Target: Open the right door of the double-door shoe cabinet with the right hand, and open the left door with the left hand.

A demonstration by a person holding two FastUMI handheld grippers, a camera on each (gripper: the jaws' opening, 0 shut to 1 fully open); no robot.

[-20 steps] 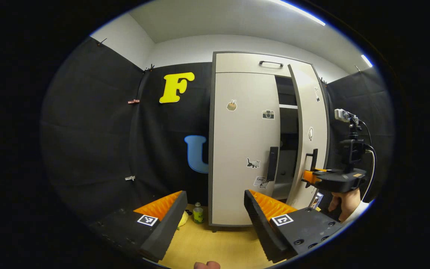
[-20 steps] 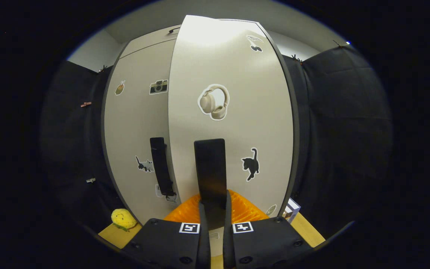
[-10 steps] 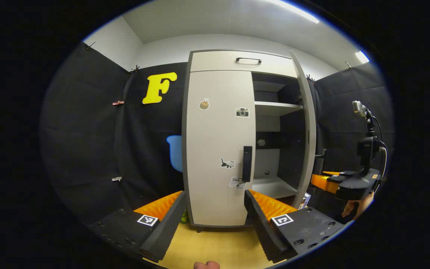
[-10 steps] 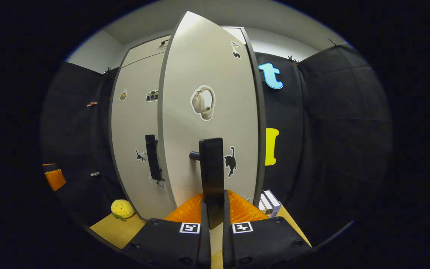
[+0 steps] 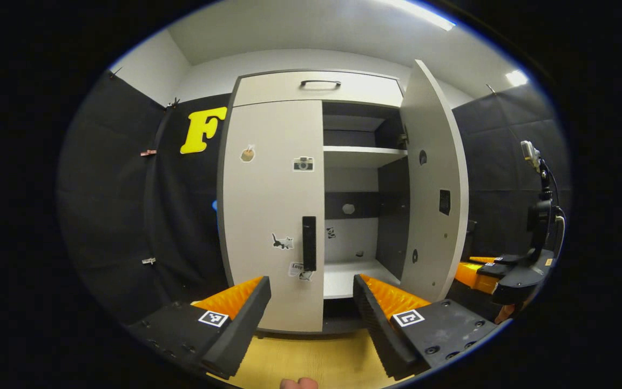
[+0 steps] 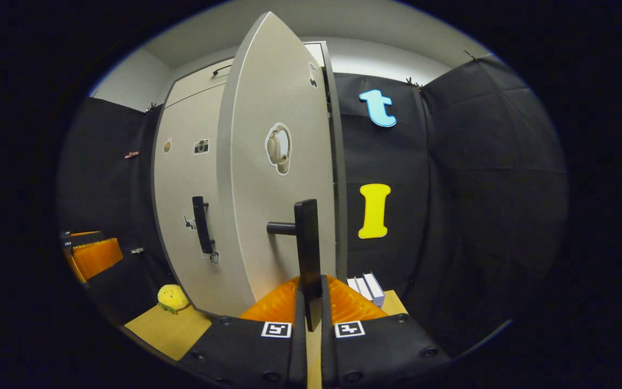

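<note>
The upright black bar handle of the closed pale-grey left door is seen at twelve o'clock, just beyond the released left claw, while the right claw is clenched on the right door's black handle.

A recording booth rigged up inside a plain room, not a lived-in home.

Black cloth walls hang pinned by small clips below bare white plaster and ceiling strip lights. One tall pale-grey shoe cabinet with stickers stands on a light wooden floor, its grey shelves bare, and a yellow plush toy lies on the floor beside it.
</note>
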